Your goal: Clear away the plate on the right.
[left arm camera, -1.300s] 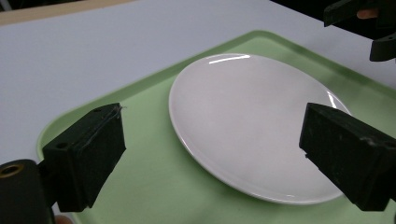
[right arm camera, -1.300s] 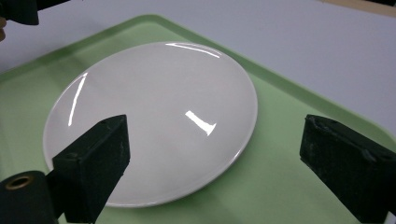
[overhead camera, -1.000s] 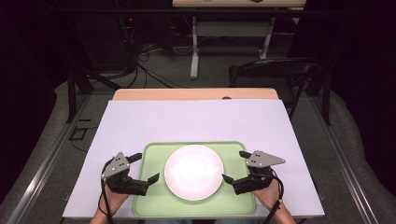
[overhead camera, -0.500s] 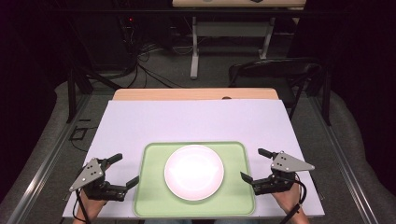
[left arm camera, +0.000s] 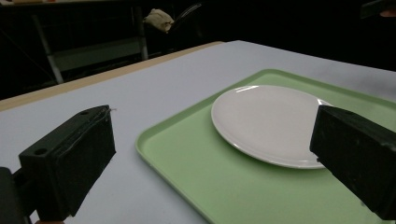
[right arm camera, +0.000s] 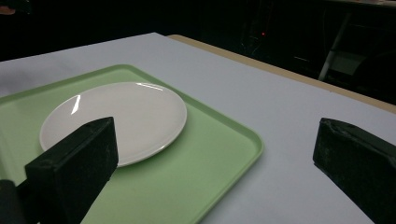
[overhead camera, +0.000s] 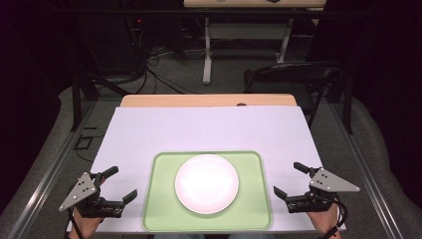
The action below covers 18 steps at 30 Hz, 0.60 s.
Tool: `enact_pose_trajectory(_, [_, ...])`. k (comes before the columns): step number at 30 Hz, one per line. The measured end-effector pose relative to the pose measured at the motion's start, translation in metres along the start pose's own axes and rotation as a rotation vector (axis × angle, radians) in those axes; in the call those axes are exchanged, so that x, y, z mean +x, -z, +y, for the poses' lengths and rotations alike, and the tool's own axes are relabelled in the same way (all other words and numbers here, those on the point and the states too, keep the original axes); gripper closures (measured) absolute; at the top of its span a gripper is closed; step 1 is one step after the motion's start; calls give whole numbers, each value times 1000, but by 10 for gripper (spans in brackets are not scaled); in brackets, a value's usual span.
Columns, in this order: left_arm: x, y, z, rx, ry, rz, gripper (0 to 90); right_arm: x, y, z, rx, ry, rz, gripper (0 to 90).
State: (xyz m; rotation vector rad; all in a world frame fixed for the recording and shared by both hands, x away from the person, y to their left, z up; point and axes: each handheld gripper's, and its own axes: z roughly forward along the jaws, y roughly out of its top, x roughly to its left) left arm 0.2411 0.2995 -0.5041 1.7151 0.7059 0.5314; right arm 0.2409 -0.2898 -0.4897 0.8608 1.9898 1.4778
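A round white plate [overhead camera: 207,183] lies in the middle of a light green tray [overhead camera: 161,206] at the near edge of the white table. The plate [left arm camera: 268,121] and tray [left arm camera: 187,163] lie ahead of the left gripper's jaws. My left gripper [overhead camera: 121,183] sits left of the tray, open and empty, held by a hand at the table's front left corner. To the right of the tray my right gripper [overhead camera: 289,179] stands open and empty too. Its own view looks across the tray's corner [right arm camera: 224,154] at the plate [right arm camera: 116,119].
The white sheet [overhead camera: 209,129] covers most of a wooden table, whose far edge [overhead camera: 209,100] shows bare. Beyond it stand a dark chair [overhead camera: 293,74] and a desk frame [overhead camera: 209,50] with cables on the floor. Metal rails run along both sides of the table.
Both grippers have drawn back from the sides of the plate and tray, outward and toward the near edge. The plate and tray have stayed in place.
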Motion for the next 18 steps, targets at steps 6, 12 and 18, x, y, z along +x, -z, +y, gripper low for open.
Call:
enact_pose_trajectory(6, [2, 8, -4, 1, 3, 21, 0, -3, 17, -5, -18, -16, -30, 0])
enact_pose_trajectory(12, [2, 15, -8, 10, -6, 36, 0, -4, 31, -10, -23, -27, -55, 0])
enact_pose_trajectory(18, [6, 14, -11, 20, 7, 37, 0, -5, 33, -12, -45, -35, -39, 0])
